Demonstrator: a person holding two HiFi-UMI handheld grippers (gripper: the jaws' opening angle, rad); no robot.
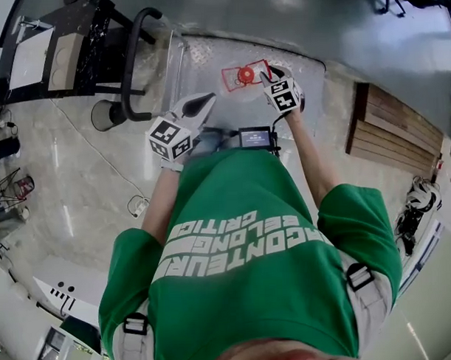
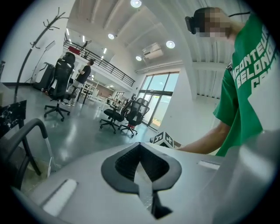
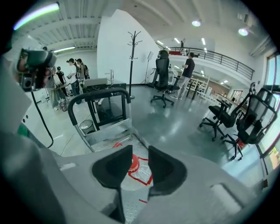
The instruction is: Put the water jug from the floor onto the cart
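**A:** What is on the left, looking down from the head view?

**B:** A glossy grey floor, then the black looped handle (image 1: pixel 132 64) of a metal cart (image 1: pixel 206 62). Its flat deck stretches away to the right of the handle.

**A:** And the left gripper?

**B:** The left gripper (image 1: pixel 203 101) is held out over the near edge of the deck. In its own view the 2 dark pads of the left gripper (image 2: pixel 140 146) meet at the tips, closed with nothing between them.

**A:** Where is the water jug?

**B:** The water jug (image 1: pixel 245 75), clear with a red cap and red edging, lies on the cart's deck, just right of centre.

**A:** Is the right gripper holding it?

**B:** No. The right gripper (image 1: pixel 267 78) hangs above the jug, tilted downward. In its own view the right gripper (image 3: pixel 140 151) has its jaws a little apart and empty. The jug's red cap (image 3: pixel 134 164) shows through the gap, lower down on the deck.

**A:** Anything further right?

**B:** A brown slatted wooden panel (image 1: pixel 393 125) on the floor.
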